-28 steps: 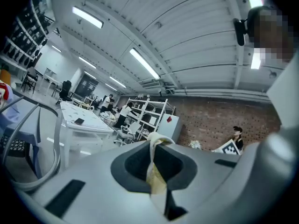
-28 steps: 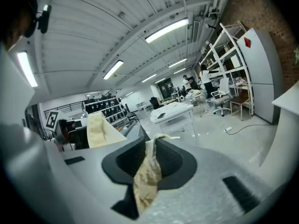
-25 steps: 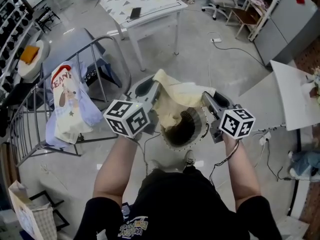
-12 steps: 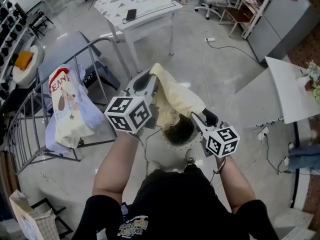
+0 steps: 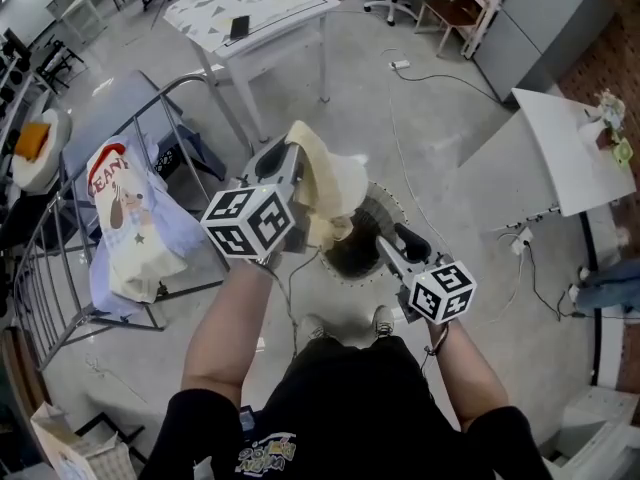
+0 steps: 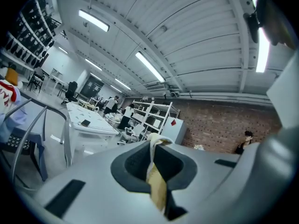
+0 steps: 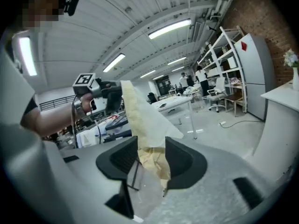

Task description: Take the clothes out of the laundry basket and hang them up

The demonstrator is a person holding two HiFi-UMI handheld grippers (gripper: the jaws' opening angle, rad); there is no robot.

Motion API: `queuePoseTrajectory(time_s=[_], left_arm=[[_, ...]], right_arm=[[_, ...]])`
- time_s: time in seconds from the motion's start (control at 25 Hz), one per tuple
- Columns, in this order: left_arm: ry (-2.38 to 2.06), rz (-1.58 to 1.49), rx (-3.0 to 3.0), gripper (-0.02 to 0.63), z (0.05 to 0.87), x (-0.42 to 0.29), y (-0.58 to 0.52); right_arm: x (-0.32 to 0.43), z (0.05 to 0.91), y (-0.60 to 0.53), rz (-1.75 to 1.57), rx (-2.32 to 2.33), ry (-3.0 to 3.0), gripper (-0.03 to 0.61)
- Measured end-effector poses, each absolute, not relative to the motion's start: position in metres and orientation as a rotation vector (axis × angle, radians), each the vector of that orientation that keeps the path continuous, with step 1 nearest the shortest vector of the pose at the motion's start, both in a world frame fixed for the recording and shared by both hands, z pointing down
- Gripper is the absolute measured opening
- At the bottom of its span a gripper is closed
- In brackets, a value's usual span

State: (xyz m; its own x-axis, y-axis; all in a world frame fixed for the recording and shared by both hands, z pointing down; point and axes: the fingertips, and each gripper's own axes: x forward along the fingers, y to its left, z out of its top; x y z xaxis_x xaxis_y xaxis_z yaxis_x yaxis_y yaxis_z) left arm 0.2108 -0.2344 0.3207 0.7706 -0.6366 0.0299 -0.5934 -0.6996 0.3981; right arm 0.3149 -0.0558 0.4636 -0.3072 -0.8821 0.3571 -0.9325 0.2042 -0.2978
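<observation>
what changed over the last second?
Right gripper moved down toward the person; its jaws are closing with the yellow garment between them. The garment went from spread to bunched. Left gripper stayed shut on it, above the laundry basket.

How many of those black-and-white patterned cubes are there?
2. One cube sits on the left gripper, shut on the yellow cloth; the other on the right gripper, whose jaws are closing with that cloth between them. None seems hidden.

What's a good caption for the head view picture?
Left gripper pinches a yellow cloth over the laundry basket; the right gripper is closing its jaws with the cloth between.
</observation>
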Motion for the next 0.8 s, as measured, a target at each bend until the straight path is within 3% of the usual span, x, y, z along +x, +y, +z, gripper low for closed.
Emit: queuePoseTrajectory(time_s=[0.4, 0.8], left_arm=[[-0.984, -0.170, 2.629, 0.012, 0.287, 0.235, -0.160], [-1.131, -0.241, 2.610, 0.012, 0.244, 0.260, -0.068]], right_arm=[[0.245, 0.504, -0.027, 0.607, 1.305, -2.463, 0.204], [0.255, 0.541, 0.011, 0.478, 1.230, -2.376, 0.250]])
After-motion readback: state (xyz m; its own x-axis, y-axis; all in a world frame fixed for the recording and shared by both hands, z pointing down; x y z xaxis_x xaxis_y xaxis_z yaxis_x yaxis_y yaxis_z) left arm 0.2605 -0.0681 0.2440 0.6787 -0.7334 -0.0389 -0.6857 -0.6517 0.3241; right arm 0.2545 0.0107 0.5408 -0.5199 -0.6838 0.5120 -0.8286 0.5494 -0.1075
